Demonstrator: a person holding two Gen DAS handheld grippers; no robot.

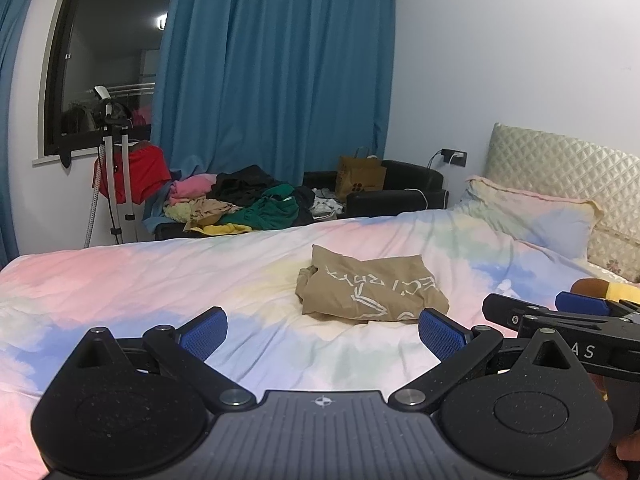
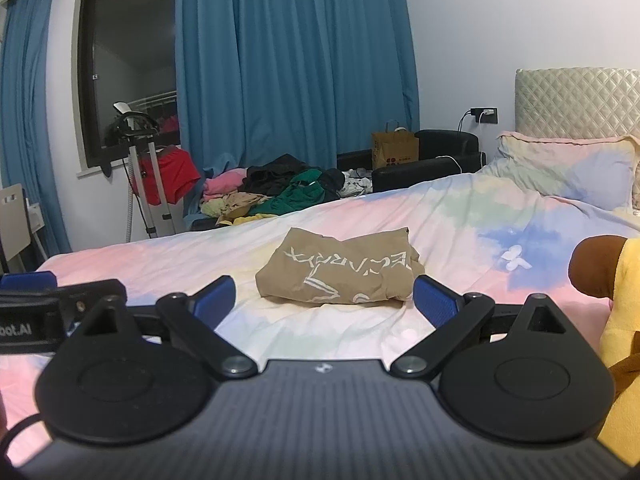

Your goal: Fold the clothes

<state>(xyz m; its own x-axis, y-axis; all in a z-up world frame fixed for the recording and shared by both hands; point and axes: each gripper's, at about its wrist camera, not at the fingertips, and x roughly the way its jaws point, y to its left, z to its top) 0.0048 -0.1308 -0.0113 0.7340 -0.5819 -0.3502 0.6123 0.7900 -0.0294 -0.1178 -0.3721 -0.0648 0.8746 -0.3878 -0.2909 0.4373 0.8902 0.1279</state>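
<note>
A tan garment with white lettering [image 1: 370, 290] [image 2: 340, 270] lies folded into a compact bundle on the pastel bedspread [image 1: 160, 280] [image 2: 460, 216]. My left gripper [image 1: 322, 336] hovers over the bed just short of the bundle, open, nothing between its blue pads [image 1: 204, 334]. My right gripper [image 2: 324, 302] is also open and empty, right in front of the bundle. In the left wrist view the right gripper [image 1: 560, 312] shows at the right edge; in the right wrist view the left gripper's body [image 2: 48, 308] shows at the left edge.
A heap of unfolded clothes [image 1: 244, 204] [image 2: 280, 192] lies beyond the bed's far side, near a paper bag [image 1: 360, 178] and black sofa [image 2: 432, 160]. A pillow [image 1: 528, 216] and headboard [image 2: 576, 100] sit at right. A yellow-brown plush toy [image 2: 612, 288] lies at the right. A stand [image 1: 116, 168] is by the window.
</note>
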